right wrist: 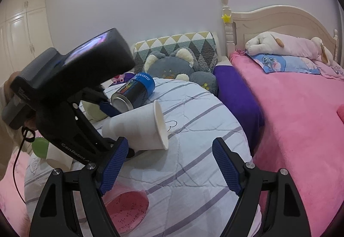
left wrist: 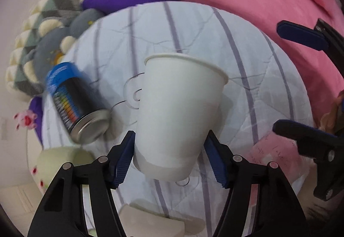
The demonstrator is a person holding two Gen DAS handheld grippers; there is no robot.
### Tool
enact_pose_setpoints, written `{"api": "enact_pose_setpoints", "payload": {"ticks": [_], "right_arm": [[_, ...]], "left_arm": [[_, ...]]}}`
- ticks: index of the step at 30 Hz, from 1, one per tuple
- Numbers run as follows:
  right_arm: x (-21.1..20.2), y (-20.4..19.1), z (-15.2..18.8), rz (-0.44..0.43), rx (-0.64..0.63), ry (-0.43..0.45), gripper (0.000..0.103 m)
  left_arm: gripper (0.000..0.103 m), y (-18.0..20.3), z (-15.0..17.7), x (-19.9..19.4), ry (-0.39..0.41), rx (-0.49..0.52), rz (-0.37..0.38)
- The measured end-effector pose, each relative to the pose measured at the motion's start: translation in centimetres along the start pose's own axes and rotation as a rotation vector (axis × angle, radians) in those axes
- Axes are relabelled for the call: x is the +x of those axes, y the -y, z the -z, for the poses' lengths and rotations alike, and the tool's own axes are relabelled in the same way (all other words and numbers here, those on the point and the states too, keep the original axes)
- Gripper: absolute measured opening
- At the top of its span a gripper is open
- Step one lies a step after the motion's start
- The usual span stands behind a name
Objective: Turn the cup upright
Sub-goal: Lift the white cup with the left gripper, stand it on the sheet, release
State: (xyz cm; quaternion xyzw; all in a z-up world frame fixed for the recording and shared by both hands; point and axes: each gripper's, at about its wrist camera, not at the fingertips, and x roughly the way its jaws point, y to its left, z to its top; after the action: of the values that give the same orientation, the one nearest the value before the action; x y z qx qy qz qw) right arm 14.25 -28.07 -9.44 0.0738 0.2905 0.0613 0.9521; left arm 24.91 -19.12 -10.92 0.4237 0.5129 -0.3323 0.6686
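Observation:
A white paper cup [left wrist: 178, 112] is held by my left gripper [left wrist: 169, 155], whose blue pads close on the cup near its base. In the right wrist view the cup [right wrist: 139, 127] is tilted on its side just above the striped quilt [right wrist: 193, 172], mouth facing right, with the left gripper [right wrist: 71, 107] holding it from the left. My right gripper [right wrist: 169, 163] is open and empty, a little in front of the cup; its fingers also show at the right edge of the left wrist view [left wrist: 301, 36].
A blue and black can [left wrist: 75, 105] lies on its side on the quilt left of the cup. Plush toys [right wrist: 172, 64] and a patterned pillow sit behind. A pink bed [right wrist: 301, 118] lies to the right. A pink disc [right wrist: 126, 209] lies on the quilt near me.

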Motion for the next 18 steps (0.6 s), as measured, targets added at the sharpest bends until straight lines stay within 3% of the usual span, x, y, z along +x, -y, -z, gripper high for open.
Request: {"api": "enact_pose_setpoints", "payload": {"ticks": [7, 18], "right_arm": [[-1.2, -0.8, -0.2, -0.002, -0.021, 0.024, 0.082], [-3.2, -2.9, 0.2, -0.024, -0.075, 0.037, 0.082]], "left_arm": [[0.063, -1.3, 3.3, -2.3, 0.039, -0.165, -0.06], [0.063, -0.9, 8.5, -4.1, 0.082, -0.374, -0.063]]}}
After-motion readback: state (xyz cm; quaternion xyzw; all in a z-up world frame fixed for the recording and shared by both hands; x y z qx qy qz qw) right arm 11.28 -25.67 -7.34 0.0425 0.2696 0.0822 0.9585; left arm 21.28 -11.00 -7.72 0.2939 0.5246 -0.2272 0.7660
